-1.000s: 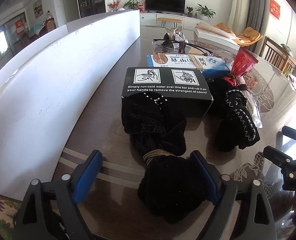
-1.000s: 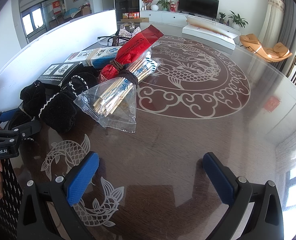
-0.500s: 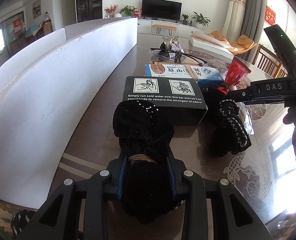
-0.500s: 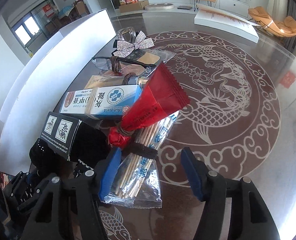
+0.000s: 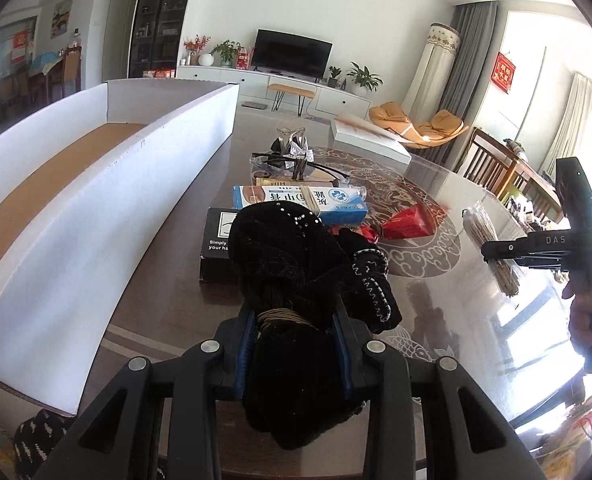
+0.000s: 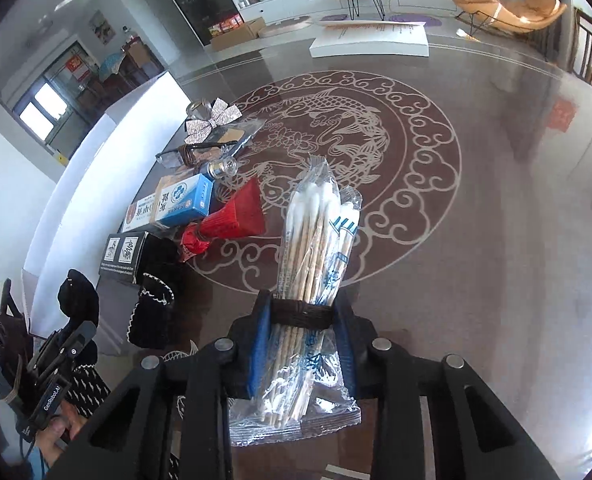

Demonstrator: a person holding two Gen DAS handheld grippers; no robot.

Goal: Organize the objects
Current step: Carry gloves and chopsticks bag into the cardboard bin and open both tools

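Left hand-held gripper (image 5: 296, 350) clamping black bundle (image 5: 292, 280), right hand-held gripper (image 6: 302, 344) closing on swab packet (image 6: 316, 248)

The glossy brown worktop (image 6: 476, 208) with a fish medallion carries, along its left, a black box (image 6: 122, 252), blue carton (image 6: 184, 200), red packet (image 6: 232, 220), glasses (image 6: 184, 156) and a white open box (image 5: 96, 184).

Left gripper (image 5: 294, 354): black moulded frame with triangular cut-outs, four round silver screw heads across the top, blue pads lining the inner finger faces. Right gripper (image 6: 302, 346): identical construction. Seen from the opposite camera, each unit shows a black handle body; one carries white "DAS" lettering at 3 o'clock, the other "GenRobot.AI" at 8 o'clock.
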